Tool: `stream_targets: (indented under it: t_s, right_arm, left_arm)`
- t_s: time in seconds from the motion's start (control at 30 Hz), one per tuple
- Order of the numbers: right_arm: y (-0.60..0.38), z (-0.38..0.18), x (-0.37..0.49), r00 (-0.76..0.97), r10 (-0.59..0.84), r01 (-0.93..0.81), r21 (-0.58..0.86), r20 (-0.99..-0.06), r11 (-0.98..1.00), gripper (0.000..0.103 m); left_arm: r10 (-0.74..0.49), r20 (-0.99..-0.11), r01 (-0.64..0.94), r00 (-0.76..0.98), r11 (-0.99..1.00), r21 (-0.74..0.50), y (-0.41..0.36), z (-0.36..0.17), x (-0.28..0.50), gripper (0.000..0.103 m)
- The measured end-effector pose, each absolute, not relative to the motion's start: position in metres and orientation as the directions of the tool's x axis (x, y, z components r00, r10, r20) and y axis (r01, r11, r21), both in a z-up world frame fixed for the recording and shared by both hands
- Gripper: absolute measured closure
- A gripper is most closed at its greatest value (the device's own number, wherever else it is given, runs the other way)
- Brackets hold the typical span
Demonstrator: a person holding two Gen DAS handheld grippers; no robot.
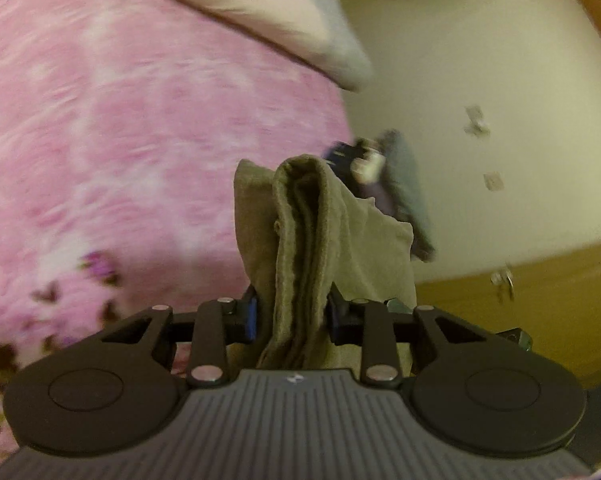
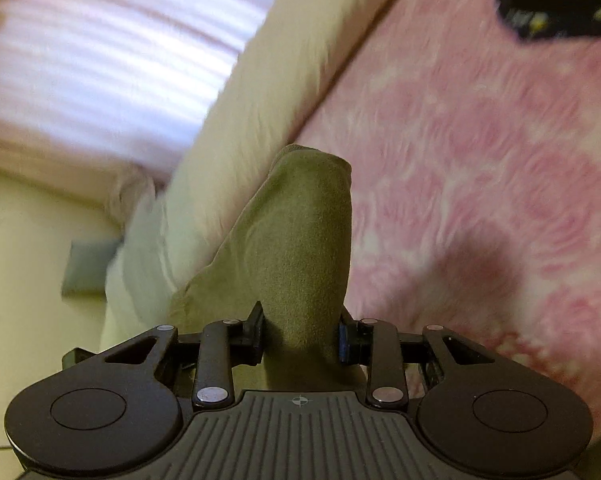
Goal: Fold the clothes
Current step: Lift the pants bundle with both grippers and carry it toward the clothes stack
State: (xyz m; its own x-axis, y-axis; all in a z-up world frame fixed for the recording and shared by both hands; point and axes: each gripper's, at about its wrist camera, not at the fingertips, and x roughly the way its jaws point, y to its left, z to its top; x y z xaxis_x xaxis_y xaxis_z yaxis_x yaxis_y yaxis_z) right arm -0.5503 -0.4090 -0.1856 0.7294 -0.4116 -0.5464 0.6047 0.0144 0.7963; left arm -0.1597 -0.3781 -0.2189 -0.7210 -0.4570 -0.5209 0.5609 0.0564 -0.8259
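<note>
Both grippers clamped on the olive garment [image 1: 300, 248]: left gripper [image 1: 292, 316] pinches a bunched, multi-layer edge, right gripper [image 2: 300, 336] pinches a smoother part. Cloth is lifted off the pink bed [image 1: 120, 140], near the bed's edge by the pale pillow [image 1: 284, 12]. Prob. mid-fold, carrying the cloth w/ both ends held. Next: lower it onto the bed, keep tension even, lay edges aligned before letting go.

Left gripper [image 1: 293, 316]: matte black linkage arms, silver rivets at pivots, blue pads inside the fingers [image 1: 251, 317], two round black discs, grey ribbed centre plate with a small crosshair mark. Right gripper [image 2: 300, 338]: same build, blue pad visible on one finger only.
</note>
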Motion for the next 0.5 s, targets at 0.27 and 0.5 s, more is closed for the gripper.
stream_targets:
  t_s: [0.27,0.5]
  right_arm:
    - [-0.413,-0.113,-0.655,0.622,-0.599,0.612,0.791,-0.504,-0.031,0.071]
    - [-0.476,-0.092,-0.777,0.544,-0.671,0.604,0.790,-0.504,-0.103,0.071]
  left_arm:
    - [-0.368,-0.456,0.522,-0.811,-0.103,-0.847,-0.464,-0.158,-0.271,0.077]
    - [-0.306,-0.430,0.494,-0.850,-0.176,-0.852,-0.566,-0.137,-0.403,0.077]
